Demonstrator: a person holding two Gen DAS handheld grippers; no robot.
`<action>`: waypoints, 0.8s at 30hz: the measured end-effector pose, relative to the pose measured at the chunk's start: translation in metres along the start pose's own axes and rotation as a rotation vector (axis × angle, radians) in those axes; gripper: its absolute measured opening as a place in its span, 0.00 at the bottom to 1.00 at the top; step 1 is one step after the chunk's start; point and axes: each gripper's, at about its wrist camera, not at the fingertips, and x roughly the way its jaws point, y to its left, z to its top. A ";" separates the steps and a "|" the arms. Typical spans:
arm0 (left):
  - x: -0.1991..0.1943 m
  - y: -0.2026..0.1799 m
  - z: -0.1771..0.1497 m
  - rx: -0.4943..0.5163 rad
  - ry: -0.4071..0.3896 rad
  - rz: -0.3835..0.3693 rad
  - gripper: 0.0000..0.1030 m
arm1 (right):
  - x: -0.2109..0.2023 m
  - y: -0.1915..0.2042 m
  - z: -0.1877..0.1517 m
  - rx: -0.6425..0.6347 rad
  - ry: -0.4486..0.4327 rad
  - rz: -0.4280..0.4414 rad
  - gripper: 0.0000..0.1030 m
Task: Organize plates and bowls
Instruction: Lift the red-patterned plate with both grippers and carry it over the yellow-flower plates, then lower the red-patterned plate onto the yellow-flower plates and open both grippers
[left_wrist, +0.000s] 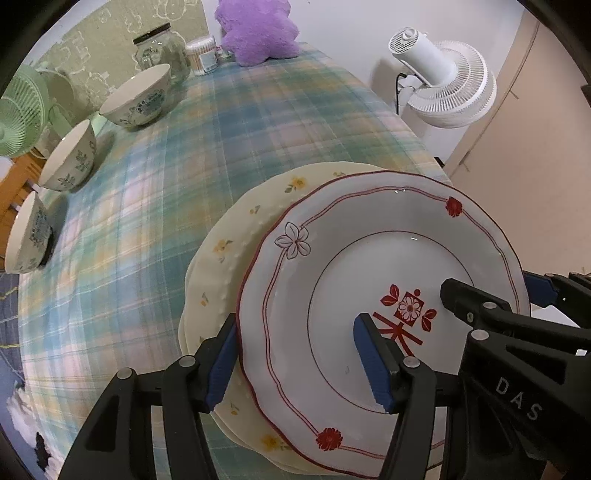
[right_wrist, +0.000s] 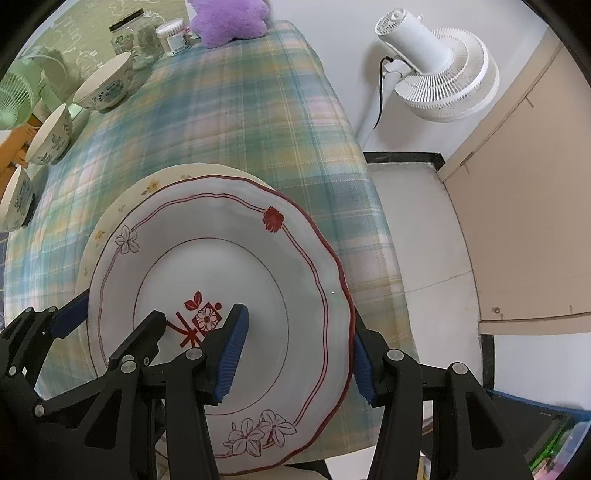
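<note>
A white plate with red trim (left_wrist: 369, 266) (right_wrist: 229, 266) sits on top of cream flowered plates (left_wrist: 229, 258) (right_wrist: 155, 184) on the plaid table. My left gripper (left_wrist: 299, 358) straddles its left rim, one finger over the plate, one outside. My right gripper (right_wrist: 299, 354) straddles its right rim the same way. Both stand open around the rim; the plate looks slightly tilted. Three blue-patterned bowls (left_wrist: 136, 99) (left_wrist: 70, 157) (left_wrist: 29, 236) stand along the table's left edge, also in the right wrist view (right_wrist: 105, 83).
A glass jar (left_wrist: 159, 48), a cotton swab tub (left_wrist: 201, 55) and a purple plush (left_wrist: 258, 29) stand at the table's far end. A green fan (left_wrist: 22, 114) is at left, a white fan (left_wrist: 443, 77) beyond the right edge.
</note>
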 end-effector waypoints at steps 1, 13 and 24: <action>0.000 0.000 0.000 -0.002 0.000 0.003 0.61 | 0.001 -0.001 0.000 0.004 0.002 0.005 0.53; 0.002 0.000 0.003 -0.037 0.003 0.029 0.61 | -0.006 -0.010 0.003 0.008 -0.009 0.019 0.50; 0.001 -0.002 0.003 -0.066 0.010 0.077 0.61 | -0.015 -0.012 0.005 -0.047 -0.044 -0.008 0.24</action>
